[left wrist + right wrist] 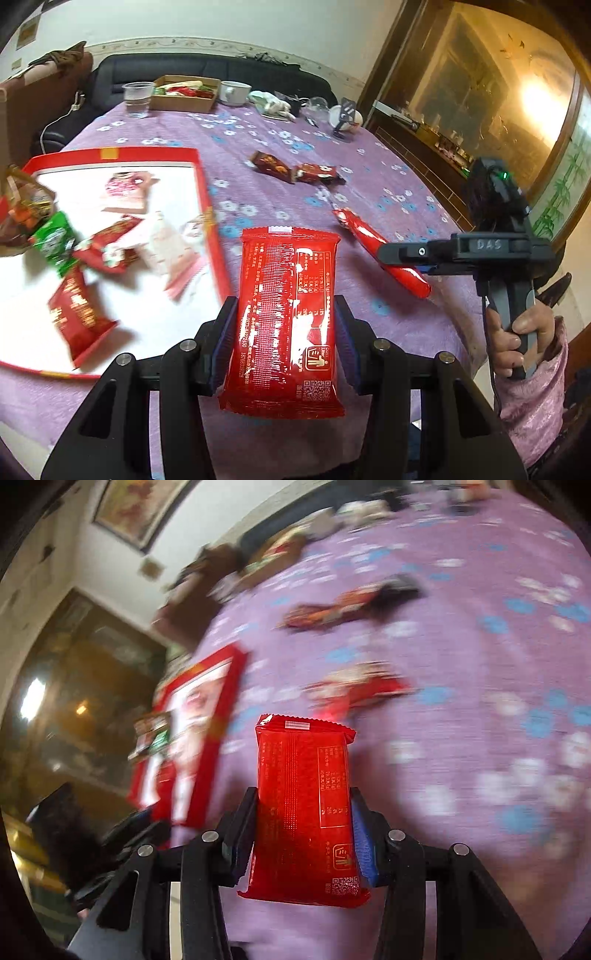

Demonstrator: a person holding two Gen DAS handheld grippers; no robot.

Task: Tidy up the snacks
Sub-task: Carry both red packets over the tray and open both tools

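Left gripper (284, 332): clamped on a red snack packet (286, 325); both blue-padded fingers press the packet's long edges, with the packet upright above the tablecloth.
Left packet print: white text columns, a QR code at the lower right and a litter-bin pictogram; the characters are too small to read.
Right gripper (303, 830): closed on a second red packet (304, 812), held upright the same way between its pads.
Right packet print: a boxed table of white text, a bin pictogram and a QR code; not legible.
Right gripper body, left wrist view: raised letters reading "DAS", a green light on top, and the person's hand (517, 332) in a pink sleeve around the handle.
Long red wrapper (380, 251): lying on the purple flowered tablecloth (388, 177), just beside the right gripper's fingers in the left wrist view.
Red-rimmed tray (207, 192): left of the held packet; carries several red packets and a green packet (55, 240), blurred.
Two dark red snacks (295, 170): mid-table, touching end to end.
Cardboard box (181, 99): far edge, holding mixed wrappers, between a clear plastic cup (137, 98) and a white cup (234, 92).
Right wrist view: heavily blurred; the loose snacks beyond the packet are probably the same ones.
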